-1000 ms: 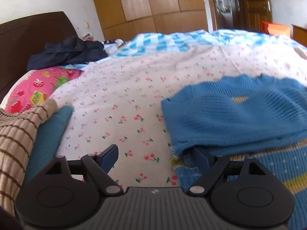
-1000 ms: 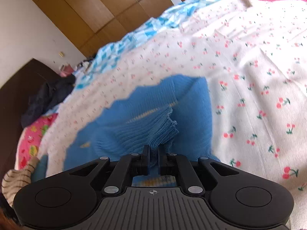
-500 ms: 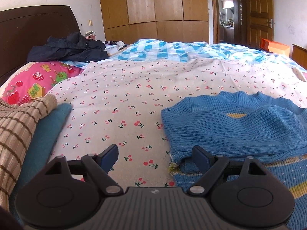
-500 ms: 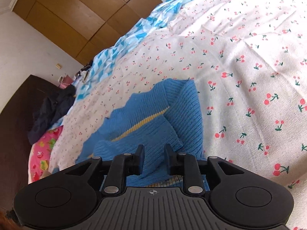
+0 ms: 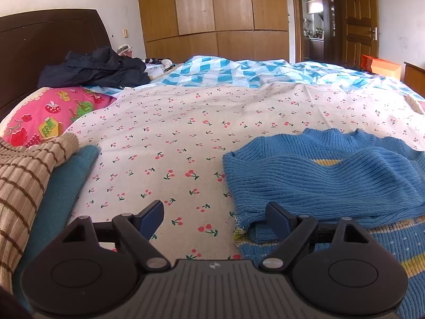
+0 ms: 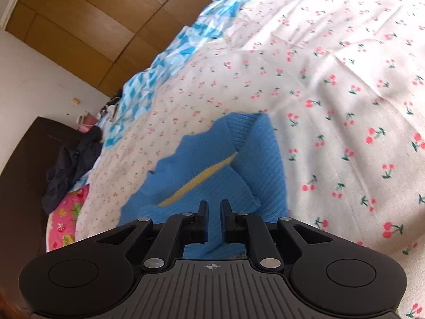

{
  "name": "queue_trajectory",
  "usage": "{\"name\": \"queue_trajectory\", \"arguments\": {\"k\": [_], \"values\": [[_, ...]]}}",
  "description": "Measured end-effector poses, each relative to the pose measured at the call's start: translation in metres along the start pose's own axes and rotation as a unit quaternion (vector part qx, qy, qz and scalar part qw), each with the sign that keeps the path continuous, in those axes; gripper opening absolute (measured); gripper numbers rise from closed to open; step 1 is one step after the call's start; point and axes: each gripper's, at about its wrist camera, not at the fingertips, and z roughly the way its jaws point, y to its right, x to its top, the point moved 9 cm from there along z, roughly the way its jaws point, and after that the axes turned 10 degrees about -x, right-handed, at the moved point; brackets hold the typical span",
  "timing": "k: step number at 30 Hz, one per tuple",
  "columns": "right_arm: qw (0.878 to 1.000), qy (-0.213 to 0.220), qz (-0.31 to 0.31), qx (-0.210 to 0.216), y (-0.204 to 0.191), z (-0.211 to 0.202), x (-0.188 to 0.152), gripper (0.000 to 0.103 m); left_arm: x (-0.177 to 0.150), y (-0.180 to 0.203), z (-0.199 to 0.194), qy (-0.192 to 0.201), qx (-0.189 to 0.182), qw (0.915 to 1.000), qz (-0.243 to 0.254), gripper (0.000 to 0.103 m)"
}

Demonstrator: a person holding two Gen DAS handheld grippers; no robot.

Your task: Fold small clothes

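Note:
A small blue knit sweater (image 5: 326,183) with yellow stripes lies on the cherry-print bedsheet (image 5: 186,133), both sleeves folded in over its body. My left gripper (image 5: 215,216) is open and empty, low at the sweater's left edge, its right finger touching the knit. In the right wrist view the sweater (image 6: 212,164) lies straight ahead. My right gripper (image 6: 213,212) hovers over its near end with the jaws a narrow gap apart and nothing between them.
A stack of folded clothes, a tan striped piece (image 5: 24,175) on a teal one (image 5: 63,194), sits at the left. A pink pillow (image 5: 50,114), dark clothes (image 5: 93,69) and a blue checked quilt (image 5: 239,74) lie behind. The headboard (image 5: 39,42) stands at the far left.
My right gripper opened, let go of the sweater's sleeve and drew back from it. The sleeve now lies flat on the body. My left gripper stayed open and tilted slightly up.

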Motion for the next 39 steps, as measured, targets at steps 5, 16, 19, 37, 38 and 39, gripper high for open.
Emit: {"name": "queue_trajectory", "arguments": {"k": [5,16,19,37,38,39], "values": [[0.997,-0.028,0.077,0.012,0.018,0.015,-0.005,0.021,0.0,0.001,-0.001,0.001,0.002,1.0,0.001,0.088],[0.997,0.008,0.07,-0.024,0.01,0.019,0.008,0.019,0.001,0.001,0.0,0.001,-0.001,1.0,0.002,0.088],[0.999,0.021,0.032,-0.029,-0.005,0.016,0.013,0.007,0.0,0.0,0.0,0.001,-0.002,1.0,-0.002,0.088],[0.996,0.034,0.067,-0.039,0.034,0.015,0.0,0.006,0.0,0.004,0.0,0.001,-0.005,1.0,0.005,0.088],[0.996,0.034,0.071,-0.035,0.037,0.014,-0.002,0.006,0.0,0.004,0.002,-0.002,-0.003,1.0,0.007,0.088],[0.996,0.037,0.065,-0.037,0.036,0.012,-0.001,0.006,-0.001,0.004,0.003,-0.005,-0.001,0.9999,0.009,0.088]]}}
